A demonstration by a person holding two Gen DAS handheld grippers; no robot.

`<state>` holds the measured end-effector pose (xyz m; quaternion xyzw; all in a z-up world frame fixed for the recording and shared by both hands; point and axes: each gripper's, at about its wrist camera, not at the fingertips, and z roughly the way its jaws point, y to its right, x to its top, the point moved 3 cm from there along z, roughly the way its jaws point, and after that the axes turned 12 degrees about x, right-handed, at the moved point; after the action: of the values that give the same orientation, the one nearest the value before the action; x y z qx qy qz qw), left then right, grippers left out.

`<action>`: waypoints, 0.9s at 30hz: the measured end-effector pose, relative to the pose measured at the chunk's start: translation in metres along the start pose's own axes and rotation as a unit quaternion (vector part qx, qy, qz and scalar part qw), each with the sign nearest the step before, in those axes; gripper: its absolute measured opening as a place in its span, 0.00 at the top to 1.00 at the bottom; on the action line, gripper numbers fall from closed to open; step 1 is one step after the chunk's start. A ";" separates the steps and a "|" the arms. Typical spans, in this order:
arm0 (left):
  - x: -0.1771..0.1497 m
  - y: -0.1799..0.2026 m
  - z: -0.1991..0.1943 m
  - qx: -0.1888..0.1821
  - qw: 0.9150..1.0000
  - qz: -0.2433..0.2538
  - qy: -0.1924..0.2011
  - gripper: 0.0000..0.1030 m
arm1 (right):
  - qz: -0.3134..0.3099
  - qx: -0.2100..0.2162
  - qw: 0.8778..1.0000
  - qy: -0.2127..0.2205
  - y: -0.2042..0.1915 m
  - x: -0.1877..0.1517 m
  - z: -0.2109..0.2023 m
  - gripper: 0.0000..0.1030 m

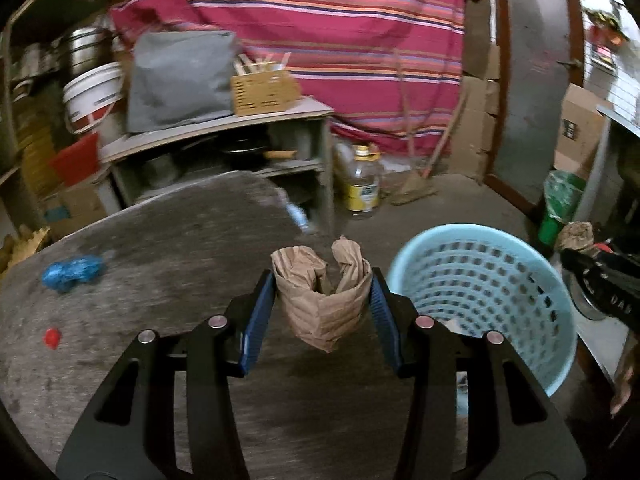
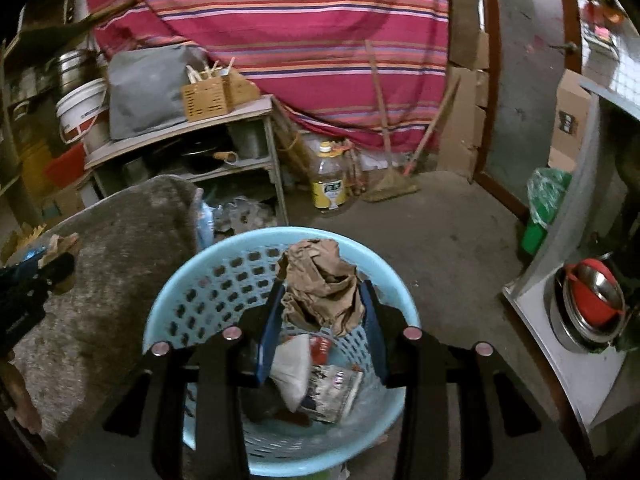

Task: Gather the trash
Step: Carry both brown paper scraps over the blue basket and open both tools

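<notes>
My left gripper (image 1: 323,296) is shut on a crumpled brown paper bag (image 1: 322,300) and holds it above the grey table (image 1: 160,272), left of the light blue basket (image 1: 484,280). My right gripper (image 2: 323,308) is shut on a crumpled brown paper wad (image 2: 320,284) and holds it over the open basket (image 2: 192,292), which holds wrappers and paper (image 2: 320,380). A blue crumpled wrapper (image 1: 72,272) and a small red scrap (image 1: 52,338) lie on the table at the left. The right gripper with its paper shows at the right edge of the left wrist view (image 1: 576,240).
A shelf unit (image 1: 224,152) with a grey bag and a wooden box stands behind the table. A plastic bottle (image 1: 362,184) and a broom (image 2: 388,188) stand on the floor by the striped cloth. A green bin (image 2: 540,216) and a counter with bowls (image 2: 592,304) are at right.
</notes>
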<state>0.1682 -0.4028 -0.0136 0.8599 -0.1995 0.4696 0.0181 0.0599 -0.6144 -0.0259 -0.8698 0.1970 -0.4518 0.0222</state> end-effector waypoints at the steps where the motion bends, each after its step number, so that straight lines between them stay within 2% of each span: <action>1: 0.001 0.007 0.000 -0.005 1.000 0.003 0.001 0.55 | 0.005 0.002 1.000 0.000 0.003 -0.001 -0.001 0.62; 5: 0.006 0.043 0.005 -0.015 1.000 0.015 0.003 0.55 | 0.008 0.006 1.000 -0.001 0.011 -0.003 0.001 0.62; 10: 0.013 0.066 0.009 -0.026 0.999 0.024 0.006 0.54 | 0.021 0.011 1.000 0.001 0.018 -0.004 0.007 0.63; 14: 0.018 0.073 0.012 -0.031 0.999 0.024 0.006 0.46 | 0.031 0.016 0.999 0.000 0.020 -0.002 0.012 0.63; 15: 0.019 0.072 0.012 -0.030 0.999 0.022 0.006 0.32 | 0.031 0.017 0.999 0.001 0.019 -0.001 0.012 0.63; 17: 0.024 0.067 0.011 -0.024 1.000 0.014 0.013 0.18 | 0.032 0.019 0.999 0.002 0.018 0.001 0.013 0.63; 19: 0.029 0.059 0.008 -0.022 0.999 0.010 0.022 0.17 | 0.031 0.019 0.999 0.001 0.017 0.001 0.014 0.63; 23: 0.033 0.032 0.002 -0.009 1.000 -0.002 0.029 0.05 | 0.021 0.013 1.000 -0.008 0.008 0.001 0.019 0.62; 27: 0.028 -0.006 -0.001 0.007 0.999 -0.014 0.030 0.05 | 0.012 0.011 1.000 -0.014 -0.002 0.002 0.024 0.62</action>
<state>0.1824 -0.4062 0.0105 0.8485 -0.1830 0.4959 0.0243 0.0806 -0.6163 -0.0383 -0.8732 0.2020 -0.4418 0.0394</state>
